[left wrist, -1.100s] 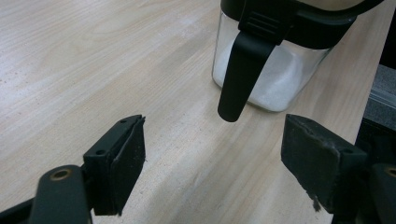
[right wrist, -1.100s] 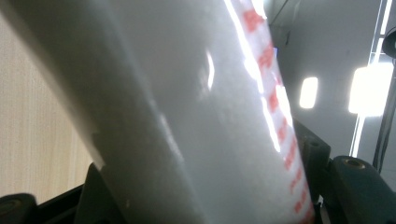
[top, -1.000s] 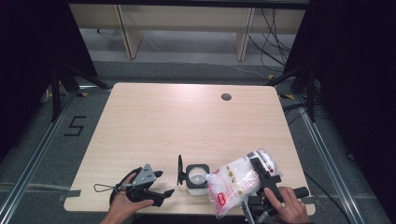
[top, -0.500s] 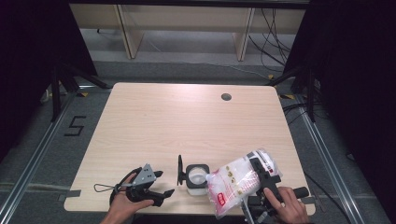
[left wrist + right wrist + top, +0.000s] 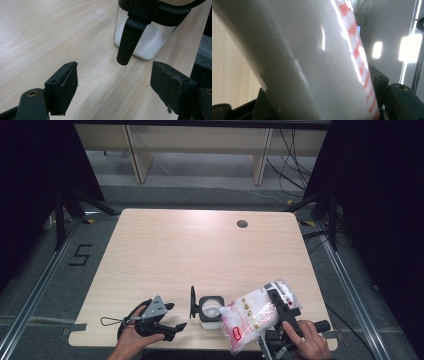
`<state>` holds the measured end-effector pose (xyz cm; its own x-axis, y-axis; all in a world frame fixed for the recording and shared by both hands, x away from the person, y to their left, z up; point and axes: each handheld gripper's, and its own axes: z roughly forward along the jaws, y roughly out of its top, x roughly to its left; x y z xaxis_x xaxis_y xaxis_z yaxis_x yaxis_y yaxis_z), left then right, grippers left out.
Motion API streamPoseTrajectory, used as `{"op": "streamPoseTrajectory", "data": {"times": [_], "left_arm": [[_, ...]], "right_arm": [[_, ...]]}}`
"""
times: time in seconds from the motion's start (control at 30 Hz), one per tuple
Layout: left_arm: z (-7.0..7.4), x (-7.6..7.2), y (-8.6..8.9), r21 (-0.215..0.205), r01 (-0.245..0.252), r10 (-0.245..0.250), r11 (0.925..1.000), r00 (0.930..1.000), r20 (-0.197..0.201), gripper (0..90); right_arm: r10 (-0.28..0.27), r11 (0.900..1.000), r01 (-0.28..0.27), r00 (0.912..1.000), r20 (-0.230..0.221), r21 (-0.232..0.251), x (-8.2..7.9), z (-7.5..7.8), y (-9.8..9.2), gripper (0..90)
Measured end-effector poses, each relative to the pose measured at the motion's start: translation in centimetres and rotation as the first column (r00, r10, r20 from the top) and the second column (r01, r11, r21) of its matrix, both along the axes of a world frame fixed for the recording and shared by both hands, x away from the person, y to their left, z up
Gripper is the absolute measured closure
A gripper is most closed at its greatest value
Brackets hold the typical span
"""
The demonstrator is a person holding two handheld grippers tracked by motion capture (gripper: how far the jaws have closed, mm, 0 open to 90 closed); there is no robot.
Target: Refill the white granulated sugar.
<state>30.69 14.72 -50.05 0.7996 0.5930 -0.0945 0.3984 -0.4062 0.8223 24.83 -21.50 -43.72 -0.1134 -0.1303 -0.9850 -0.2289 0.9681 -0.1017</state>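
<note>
You are looking at a pale wooden table with a round cable hole, a taped number five lying on the grey floor, wooden legs standing behind, cables trailing.

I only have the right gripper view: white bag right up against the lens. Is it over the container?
Observer: In the high view the right gripper holds the bag tilted, its lower end at the open container.
Operator: Container lid?
Observer: Flipped open; the black lid stands upright on the container's left side.
Operator: Anything in the container already?
Observer: Yes, the left gripper view shows white granules through the clear wall.
Operator: Left gripper holding the container?
Observer: No. The left gripper has open jaws with bare table between them, short of the container.
</note>
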Motion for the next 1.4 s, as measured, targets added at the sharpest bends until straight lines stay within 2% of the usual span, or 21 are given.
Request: {"op": "streamPoseTrajectory", "data": {"times": [0.1, 0.27, 0.3, 0.37, 0.4, 0.43, 0.5, 0.6, 0.67, 0.73, 0.77, 0.8, 0.87, 1.07, 1.13, 1.2, 1.27, 1.3, 1.33, 1.37, 1.4], "left_arm": [[0.0, 0.0, 0.0, 0.0, -0.001, 0.001, 1.0, 1.0, 0.0, 21.5], [-0.01, 0.0, 0.0, 0.0, -0.001, 0.001, 1.0, 1.0, 0.0, 21.5], [0.0, 0.01, 0.0, 0.001, 0.0, 0.0, 1.0, 1.0, 0.001, 21.5], [0.01, 0.02, 0.01, 0.002, 0.001, -0.001, 1.0, 1.0, 0.003, 21.4], [0.01, 0.02, 0.02, 0.002, 0.001, -0.001, 1.0, 1.0, 0.004, 21.5], [0.02, 0.03, 0.03, 0.003, 0.003, -0.003, 1.0, 1.0, 0.005, 21.5], [0.05, 0.12, 0.09, 0.012, 0.013, -0.013, 0.9999, 0.9998, 0.017, 21.5], [0.0, 0.0, 0.0, 0.0, 0.0, 0.0, 1.0, 1.0, 0.001, 21.5], [0.0, -0.01, 0.0, 0.0, -0.001, 0.001, 1.0, 1.0, 0.0, 21.5], [0.01, 0.02, 0.02, 0.002, 0.002, -0.002, 1.0, 1.0, 0.004, 21.5], [0.02, 0.03, 0.04, 0.004, 0.001, -0.001, 1.0, 1.0, 0.006, 21.5], [0.01, 0.02, 0.03, 0.002, 0.002, -0.002, 1.0, 1.0, 0.005, 21.5], [0.03, 0.04, 0.04, 0.006, 0.003, -0.003, 1.0, 1.0, 0.009, 21.5], [0.03, 0.06, 0.05, 0.005, 0.006, -0.006, 1.0, 1.0, 0.008, 21.5], [0.0, 0.0, 0.01, 0.0, -0.002, 0.002, 1.0, 1.0, 0.0, 21.5], [0.05, 0.11, 0.08, 0.011, 0.012, -0.012, 0.9999, 0.9998, 0.016, 21.5], [0.05, 0.14, 0.09, 0.013, 0.017, -0.017, 0.9998, 0.9997, 0.019, 21.5], [0.05, 0.15, 0.09, 0.013, 0.017, -0.017, 0.9998, 0.9997, 0.019, 21.5], [0.0, -0.01, 0.0, 0.0, -0.002, 0.002, 1.0, 1.0, -0.001, 21.5], [0.0, 0.02, 0.01, 0.002, 0.001, -0.001, 1.0, 1.0, 0.003, 21.5], [0.0, 0.03, 0.02, 0.003, 0.002, -0.002, 1.0, 1.0, 0.004, 21.5]], "right_arm": [[0.003, 1.0, -0.003, 1.0, 0.004, -0.012, -0.01, 0.1, 0.04, 41.1], [0.013, 1.0, -0.013, 0.9998, 0.014, 0.0, 0.02, 0.1, 0.0, 41.1], [-0.014, 1.0, 0.014, 0.9998, -0.013, -0.018, -0.13, 0.28, 0.08, 41.1], [-0.016, 1.0, 0.016, 0.9997, -0.02, 0.002, -0.12, 0.06, 0.04, 41.1], [0.007, 1.0, -0.008, 1.0, 0.004, 0.024, 0.01, -0.18, -0.03, 41.1], [0.006, 0.999, -0.006, 0.9999, 0.008, 0.033, -0.02, -0.23, -0.05, 41.1], [0.004, 0.999, -0.004, 1.0, 0.007, 0.033, -0.02, -0.27, -0.04, 41.1], [-0.01, 1.0, 0.01, 1.0, -0.002, 0.024, -0.12, -0.18, 0.02, 41.1], [0.004, 1.0, -0.003, 0.9999, 0.012, -0.031, -0.1, 0.24, 0.2, 41.1], [-0.001, 1.0, 0.001, 1.0, 0.005, -0.007, -0.1, 0.05, 0.13, 41.1], [0.003, 1.0, -0.003, 1.0, 0.006, -0.012, -0.07, 0.08, 0.11, 41.1], [-0.014, 1.0, 0.014, 0.9999, -0.004, 0.024, -0.16, -0.16, 0.02, 41.1], [-0.011, 1.0, 0.011, 0.9999, -0.007, 0.005, -0.15, -0.01, 0.06, 41.1], [-0.008, 1.0, 0.008, 0.9999, -0.007, 0.012, -0.13, -0.04, 0.04, 41.1], [-0.001, 1.0, 0.001, 1.0, 0.002, -0.006, -0.12, 0.13, 0.08, 41.1], [-0.011, 1.0, 0.011, 0.9999, -0.007, 0.013, -0.15, -0.04, 0.04, 41.1], [0.002, 1.0, -0.001, 0.9999, 0.012, -0.018, -0.18, 0.29, 0.14, 41.1], [-0.001, 1.0, 0.001, 0.9999, 0.01, -0.013, -0.21, 0.25, 0.17, 41.1], [0.004, 0.999, -0.004, 0.9999, 0.012, 0.034, -0.18, -0.08, 0.06, 41.1], [0.004, 1.0, -0.004, 1.0, 0.009, 0.03, -0.18, -0.06, 0.09, 41.1], [-0.003, 1.0, 0.003, 1.0, 0.006, -0.006, -0.25, 0.2, 0.2, 41.1]]}}
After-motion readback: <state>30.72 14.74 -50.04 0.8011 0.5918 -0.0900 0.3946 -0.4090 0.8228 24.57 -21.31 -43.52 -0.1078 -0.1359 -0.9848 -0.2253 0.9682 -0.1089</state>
